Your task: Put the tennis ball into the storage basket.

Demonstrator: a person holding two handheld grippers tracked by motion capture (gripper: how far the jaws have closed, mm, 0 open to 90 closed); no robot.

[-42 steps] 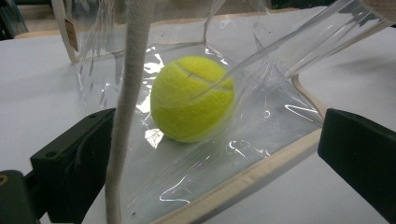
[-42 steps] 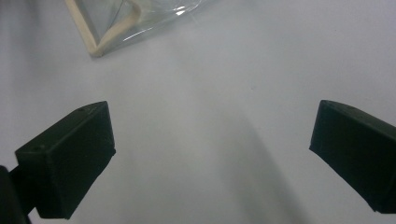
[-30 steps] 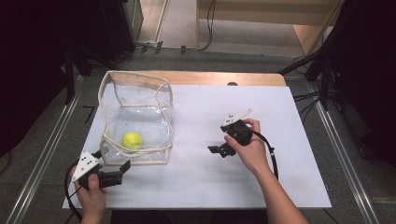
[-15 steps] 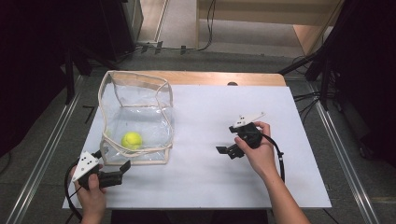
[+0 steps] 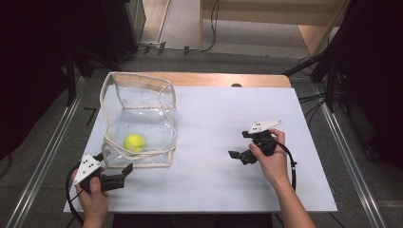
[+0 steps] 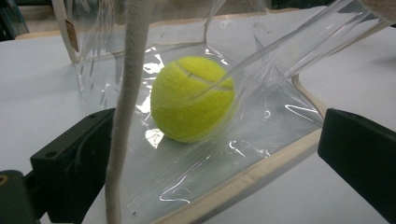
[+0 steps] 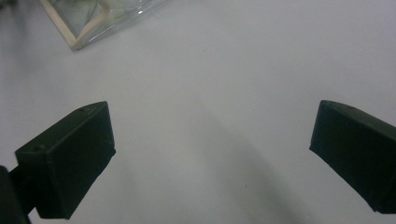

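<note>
From the high view, a white sheet covers the wooden desk point(image 5: 214, 80), dark room and grey floor around it; a clear, cloth-trimmed plastic bag point(image 5: 138, 118) stands at its left with a fuzzy yellow tennis ball point(image 5: 134, 142) inside, the left gripper point(image 5: 116, 175) at its near corner and the right gripper point(image 5: 240, 154) well apart. The left gripper view shows wide-spread, empty fingers point(image 6: 70, 168) straddling the bag's pale trim, ball beyond. In the right gripper view, the matte black fingers point(image 7: 70, 158) gape empty over bare white.

A white-topped table point(image 5: 214, 185) with a wooden far edge is standing on grey floor point(image 5: 190, 59), cables point(image 5: 190, 47) trailing beyond it.
</note>
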